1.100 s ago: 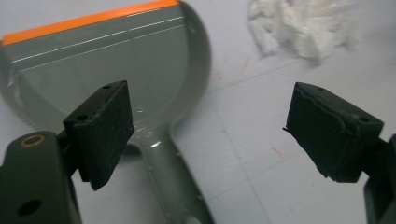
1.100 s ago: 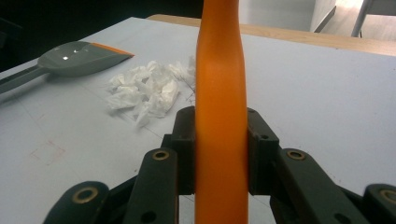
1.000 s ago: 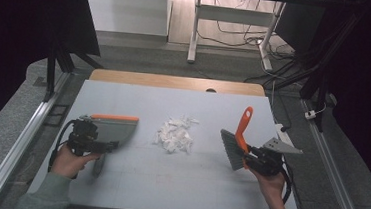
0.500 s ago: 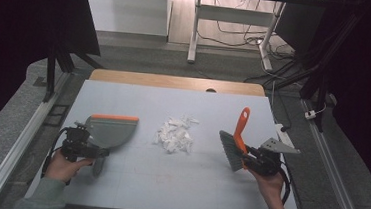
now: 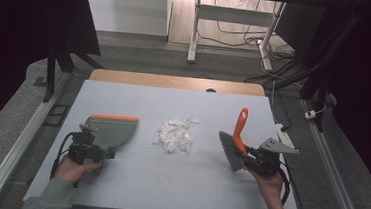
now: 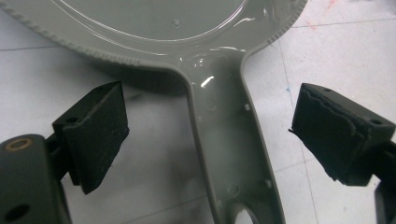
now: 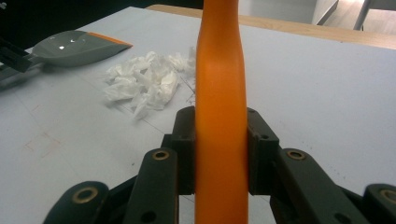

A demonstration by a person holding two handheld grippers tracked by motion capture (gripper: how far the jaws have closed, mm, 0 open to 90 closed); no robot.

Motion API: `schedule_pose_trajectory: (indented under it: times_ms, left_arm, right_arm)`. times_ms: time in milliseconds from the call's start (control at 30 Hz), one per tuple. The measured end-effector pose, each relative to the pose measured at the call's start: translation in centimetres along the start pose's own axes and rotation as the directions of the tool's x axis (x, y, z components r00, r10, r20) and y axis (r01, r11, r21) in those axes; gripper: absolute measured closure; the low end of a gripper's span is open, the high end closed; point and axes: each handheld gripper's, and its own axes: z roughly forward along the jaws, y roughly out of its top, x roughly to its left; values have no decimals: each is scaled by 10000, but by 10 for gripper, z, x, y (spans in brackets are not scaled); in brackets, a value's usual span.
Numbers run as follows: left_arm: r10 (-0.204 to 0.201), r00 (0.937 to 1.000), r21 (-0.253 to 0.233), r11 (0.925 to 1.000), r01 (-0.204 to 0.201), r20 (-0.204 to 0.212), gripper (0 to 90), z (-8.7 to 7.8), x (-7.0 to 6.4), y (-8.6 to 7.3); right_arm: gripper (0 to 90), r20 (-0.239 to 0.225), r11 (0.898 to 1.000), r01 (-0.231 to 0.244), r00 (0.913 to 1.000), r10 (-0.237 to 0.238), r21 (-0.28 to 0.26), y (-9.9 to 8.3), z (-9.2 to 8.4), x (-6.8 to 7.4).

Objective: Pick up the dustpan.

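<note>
Grippers are seen over the tabletop: the left gripper is spread wide around the dustpan handle, untouched, having just closed slightly. The right gripper is clamped on the brush, near the paper scraps.

My left hand-held gripper stands wide apart around the grey dustpan handle on the desk, pads touching nothing.
</note>
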Motion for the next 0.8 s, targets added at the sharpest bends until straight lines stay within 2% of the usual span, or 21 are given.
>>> schedule_pose_trajectory:
  times_ms: [133,333,433,800]
  left_arm:
    - [-83,9999,95,9999,84,-146,199,5,-1,0]
    - [-241,9991,-92,9997,238,-340,301,4,-1,0]
    - [-474,9986,-255,9986,468,-249,378,4,2,0]
    - [-703,9973,-576,9958,713,197,597,1,6,0]
  right_arm:
    - [706,21,10000,22,10000,-22,24,0,0,0]
    - [706,91,10000,4,10000,-5,50,0,0,0]
    - [706,130,10000,-11,9999,10,68,0,0,0]
    - [706,172,9999,-13,9999,11,104,-1,1,0]
